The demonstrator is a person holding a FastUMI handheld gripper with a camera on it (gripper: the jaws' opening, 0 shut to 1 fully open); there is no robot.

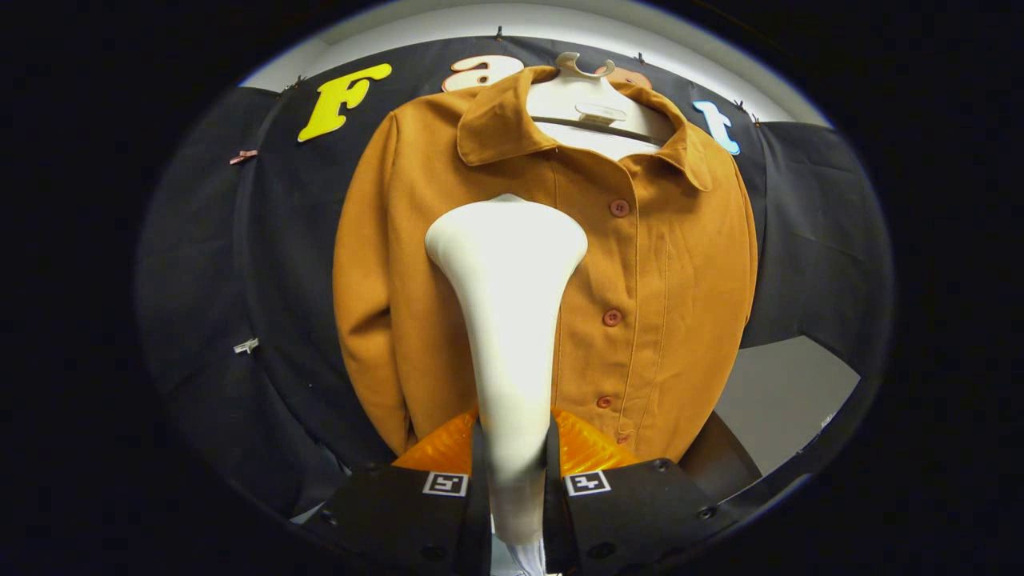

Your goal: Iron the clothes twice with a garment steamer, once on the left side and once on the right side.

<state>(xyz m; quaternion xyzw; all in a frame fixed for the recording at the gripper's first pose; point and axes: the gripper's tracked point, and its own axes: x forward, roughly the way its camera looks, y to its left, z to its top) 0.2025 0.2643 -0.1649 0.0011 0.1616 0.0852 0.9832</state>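
The gripper [512,472] at the bottom centre is closed on the handle of the white garment steamer [508,272], both fingers pressing it. The steamer's head rises ahead over the left front of the brown shirt [672,264], which hangs on a hanger [588,100] at centre frame.

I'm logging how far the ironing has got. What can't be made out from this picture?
- Steamer face: turned toward the jacket, so whether they touch is unclear.
- Jacket's chest behind the steamer head: hidden.
- Jacket hem: covered by the tongs, which grip the steamer handle.
- Steamer's lower handle: cut off below the tongs.
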